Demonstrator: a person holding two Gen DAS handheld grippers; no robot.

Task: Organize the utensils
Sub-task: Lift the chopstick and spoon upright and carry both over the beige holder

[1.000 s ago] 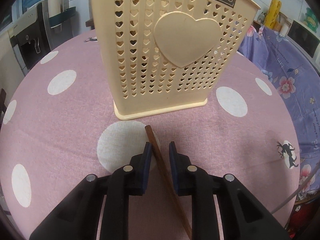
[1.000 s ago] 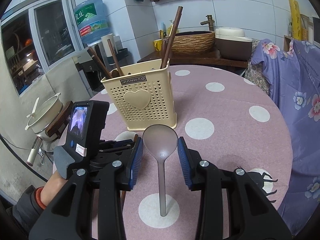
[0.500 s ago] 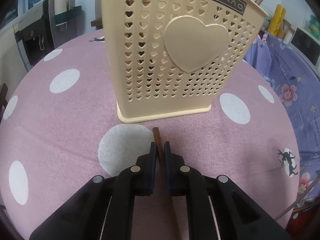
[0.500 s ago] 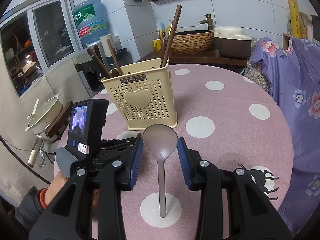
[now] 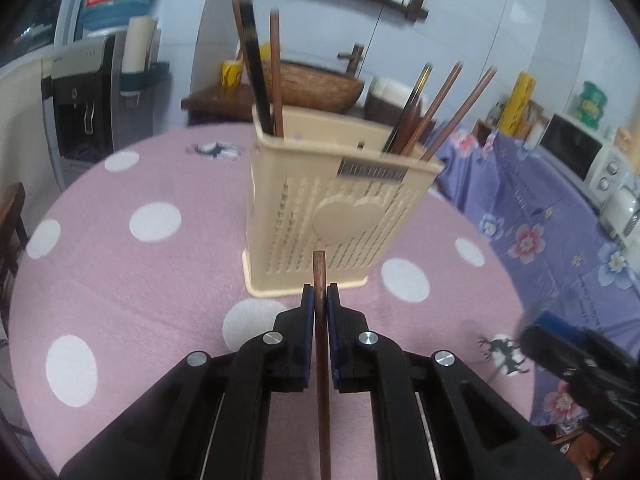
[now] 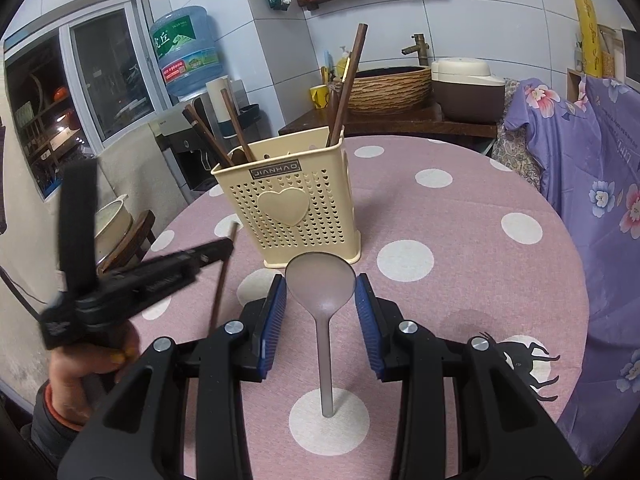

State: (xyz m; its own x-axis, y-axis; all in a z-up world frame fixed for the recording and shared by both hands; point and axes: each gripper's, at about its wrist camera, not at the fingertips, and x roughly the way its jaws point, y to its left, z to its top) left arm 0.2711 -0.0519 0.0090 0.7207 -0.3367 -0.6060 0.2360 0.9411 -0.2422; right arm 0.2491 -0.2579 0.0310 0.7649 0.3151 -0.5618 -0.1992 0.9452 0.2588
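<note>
My left gripper (image 5: pixel 319 300) is shut on a brown wooden chopstick (image 5: pixel 321 360) and holds it lifted above the table, in front of the cream utensil basket (image 5: pixel 332 208). The basket holds several chopsticks (image 5: pixel 272 76). In the right wrist view the left gripper (image 6: pixel 224 246) shows at the left with the chopstick (image 6: pixel 222 276) tilted in it. My right gripper (image 6: pixel 320 296) is open around a grey plastic spoon (image 6: pixel 322 292) that lies on the table, bowl toward the basket (image 6: pixel 290 210).
The round table has a pink cloth with white dots (image 6: pixel 440 264). A chair with a purple floral cover (image 6: pixel 592 184) stands at the right. A water dispenser (image 5: pixel 84 96) and a counter with a woven basin (image 6: pixel 392 88) stand behind.
My left gripper has shut on the chopstick and lifted it off the table, tilting up so that the basket's top shows. The right gripper and spoon have stayed put.
</note>
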